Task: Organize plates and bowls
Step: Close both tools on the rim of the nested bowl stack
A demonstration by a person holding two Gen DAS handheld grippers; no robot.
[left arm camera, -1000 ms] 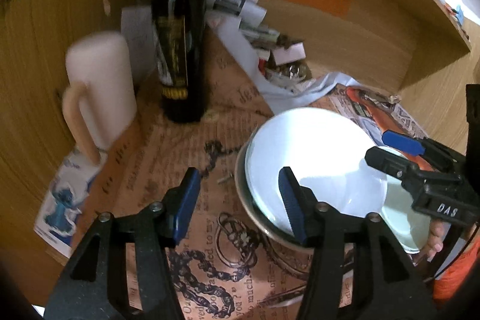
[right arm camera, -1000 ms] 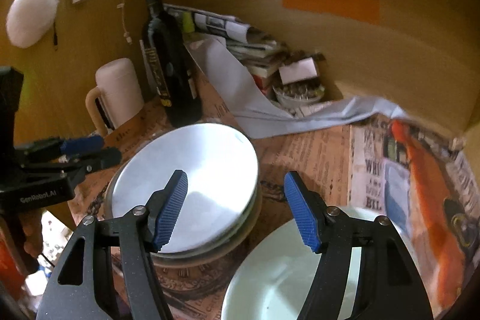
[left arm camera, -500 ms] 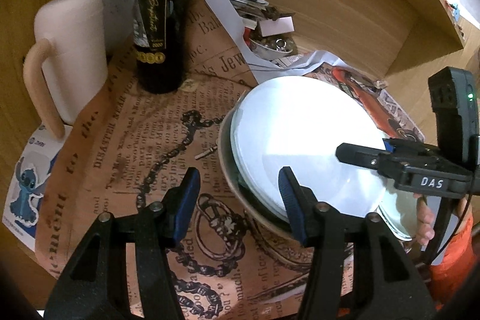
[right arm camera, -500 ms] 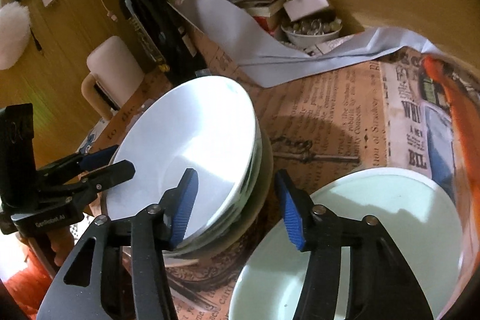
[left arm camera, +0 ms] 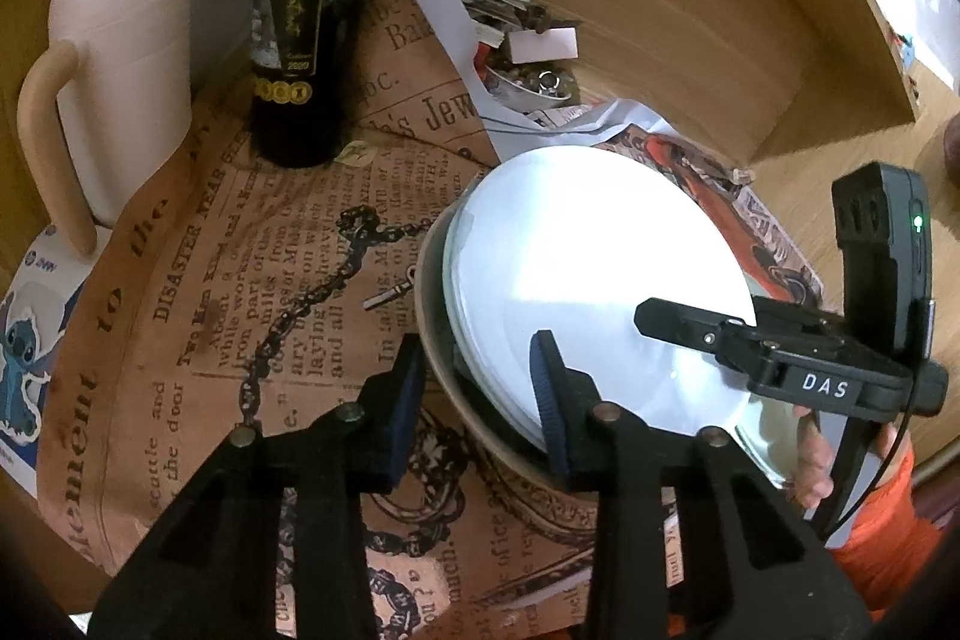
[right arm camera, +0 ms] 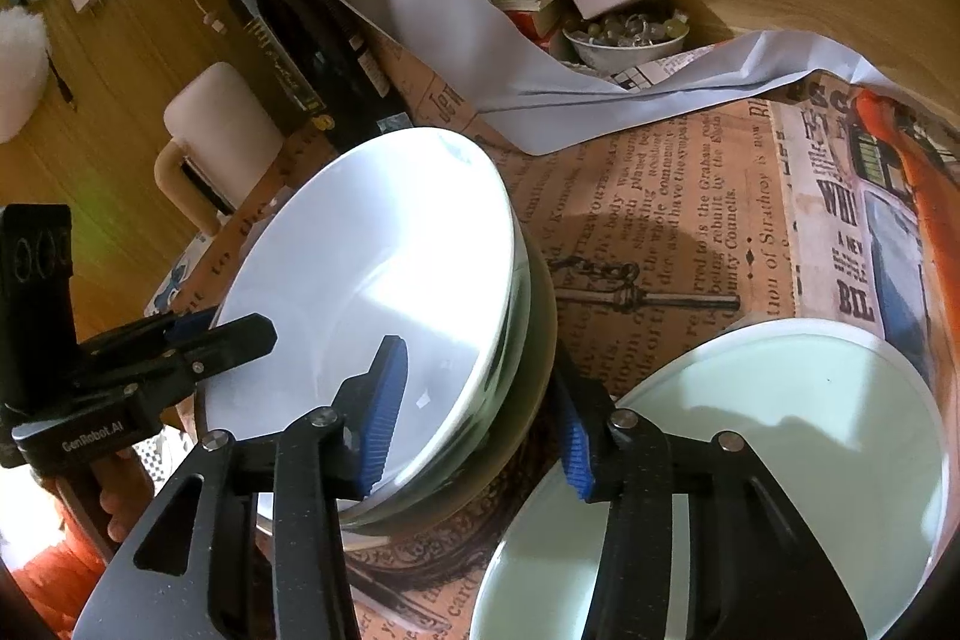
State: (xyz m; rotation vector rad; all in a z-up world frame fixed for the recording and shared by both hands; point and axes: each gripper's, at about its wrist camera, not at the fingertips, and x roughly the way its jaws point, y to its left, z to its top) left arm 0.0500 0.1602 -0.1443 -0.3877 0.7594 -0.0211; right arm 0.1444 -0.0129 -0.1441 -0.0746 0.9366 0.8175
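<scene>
– Between the closing left gripper's (left arm camera: 477, 394) fingers the bowl stack's (left arm camera: 576, 280) rim is straddled; is contact seen?
– It cannot be told. Likewise the closing right gripper (right arm camera: 480, 418); the plate (right arm camera: 780, 448) beside its finger is partly hidden.

Each fisheye camera rides a hand-held gripper, looking steeply down along its fingers, close over the desk (left arm camera: 198, 316). From opposite sides, both views share the stacked bowls (left arm camera: 588, 280) (right arm camera: 372, 280) and the dark bottle (left arm camera: 300, 16) (right arm camera: 300, 40) behind.
</scene>
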